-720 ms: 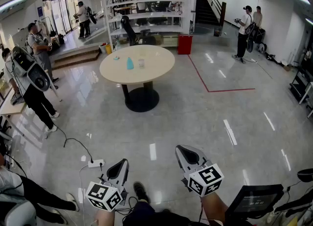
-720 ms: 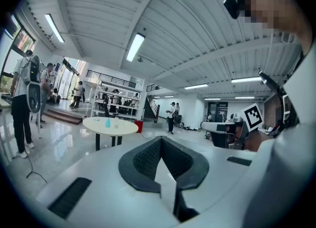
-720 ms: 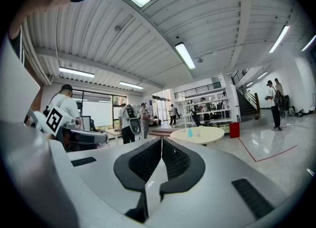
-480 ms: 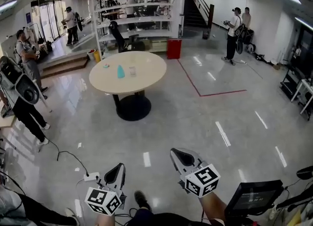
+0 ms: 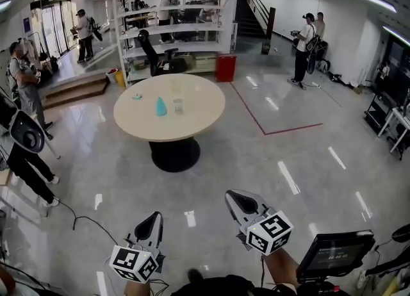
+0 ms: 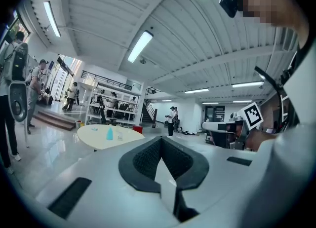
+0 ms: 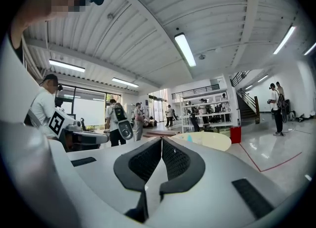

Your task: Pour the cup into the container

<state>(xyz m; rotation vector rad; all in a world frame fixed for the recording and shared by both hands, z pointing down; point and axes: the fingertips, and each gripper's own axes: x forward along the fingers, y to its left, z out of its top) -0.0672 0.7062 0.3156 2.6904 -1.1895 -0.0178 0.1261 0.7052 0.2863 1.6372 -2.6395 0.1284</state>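
Jaws on the left gripper (image 5: 154, 219) and the right gripper (image 5: 238, 198) are pressed together on nothing, both held level above the floor (well apart from the task's things). Far off toward 11 o'clock, the round bench (image 5: 198, 118) carries the clear cup (image 5: 178, 105), just at 3 o'clock of the teal container (image 5: 161, 106).

Two grippers are up: the left gripper (image 5: 155, 215) and the right gripper (image 5: 232, 194). One round surface (image 5: 198, 118) at twelve o'clock carries one teal object (image 5: 161, 106), one clear cup (image 5: 178, 104) and one small teal piece (image 5: 136, 96). One red bin (image 5: 225, 68) stands behind it. Two people stand at two o'clock: the nearer person (image 5: 301, 48) and the farther person (image 5: 318, 25).
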